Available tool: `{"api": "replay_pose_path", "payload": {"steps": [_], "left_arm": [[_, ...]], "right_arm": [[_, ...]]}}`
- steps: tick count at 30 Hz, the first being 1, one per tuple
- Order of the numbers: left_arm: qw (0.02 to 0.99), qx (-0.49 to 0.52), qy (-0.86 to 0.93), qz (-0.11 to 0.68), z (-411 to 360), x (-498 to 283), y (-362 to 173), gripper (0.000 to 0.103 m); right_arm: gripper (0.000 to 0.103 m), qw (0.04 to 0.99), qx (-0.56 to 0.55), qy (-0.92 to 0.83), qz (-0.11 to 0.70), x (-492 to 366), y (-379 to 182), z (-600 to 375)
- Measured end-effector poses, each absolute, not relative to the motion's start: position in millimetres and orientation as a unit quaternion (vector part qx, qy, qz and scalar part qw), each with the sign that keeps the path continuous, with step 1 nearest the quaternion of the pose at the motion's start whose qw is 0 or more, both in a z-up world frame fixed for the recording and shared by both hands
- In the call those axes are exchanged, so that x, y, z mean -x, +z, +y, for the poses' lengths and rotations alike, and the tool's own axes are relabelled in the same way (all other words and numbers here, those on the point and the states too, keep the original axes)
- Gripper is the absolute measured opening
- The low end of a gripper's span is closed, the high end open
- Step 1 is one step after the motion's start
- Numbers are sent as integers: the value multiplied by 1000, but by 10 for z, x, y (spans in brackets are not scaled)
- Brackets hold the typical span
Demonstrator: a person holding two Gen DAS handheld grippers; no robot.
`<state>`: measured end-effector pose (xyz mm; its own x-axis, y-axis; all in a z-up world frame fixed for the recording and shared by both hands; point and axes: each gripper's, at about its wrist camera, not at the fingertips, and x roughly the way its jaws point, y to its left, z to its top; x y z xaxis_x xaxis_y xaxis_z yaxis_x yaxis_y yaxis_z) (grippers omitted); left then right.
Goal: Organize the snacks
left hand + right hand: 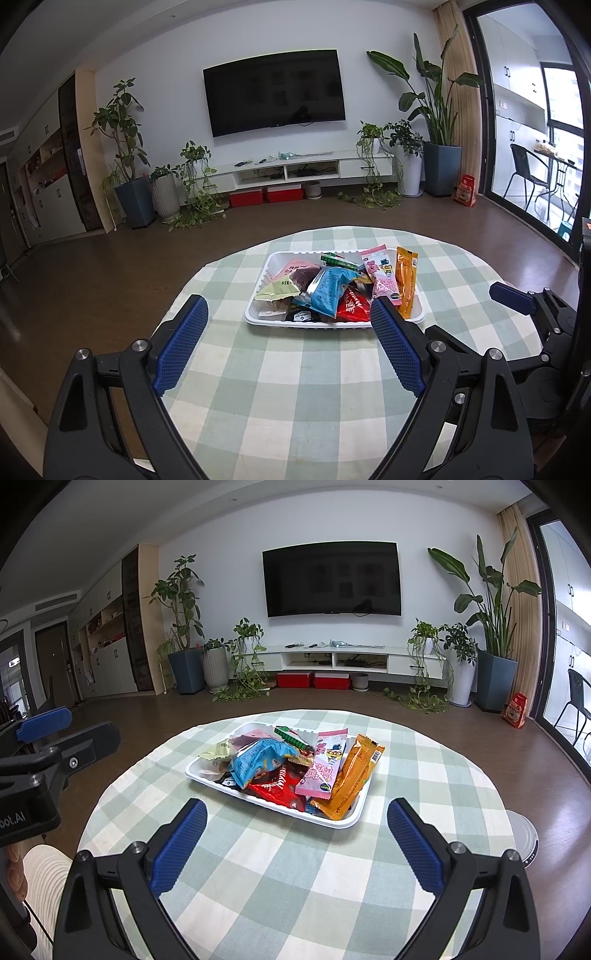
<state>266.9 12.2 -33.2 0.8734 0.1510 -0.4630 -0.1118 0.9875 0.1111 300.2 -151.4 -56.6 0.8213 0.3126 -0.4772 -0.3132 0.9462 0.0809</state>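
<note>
A white tray (255, 317) (354, 819) sits mid-table, heaped with several snack packets: a blue bag (327, 290) (255, 762), a red packet (352, 308) (277, 788), a pink packet (382, 277) (323, 771) and an orange stick pack (405, 280) (352, 775). My left gripper (286, 308) hangs open just short of the tray's near edge, nothing between its blue pads. My right gripper (297, 812) is open too, in front of the tray, empty. Each gripper shows at the side of the other's view: right gripper (517, 299), left gripper (48, 720).
The round table (295, 387) (277, 878) wears a green and white checked cloth. A round white device (524, 834) sits on the floor beyond its right edge. A person's hand and ribbed sleeve (40, 878) show at the lower left. Plants, a TV and a low cabinet line the far wall.
</note>
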Motion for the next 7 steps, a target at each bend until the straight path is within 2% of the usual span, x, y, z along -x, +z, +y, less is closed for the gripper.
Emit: {"api": "replay_pose_path", "payload": {"steps": [7], "left_arm": [[970,-58,65,225,59,-2638,-252,90]], "right_arm": [[101,954,1,164,251,-3008,-563,-1513]]}}
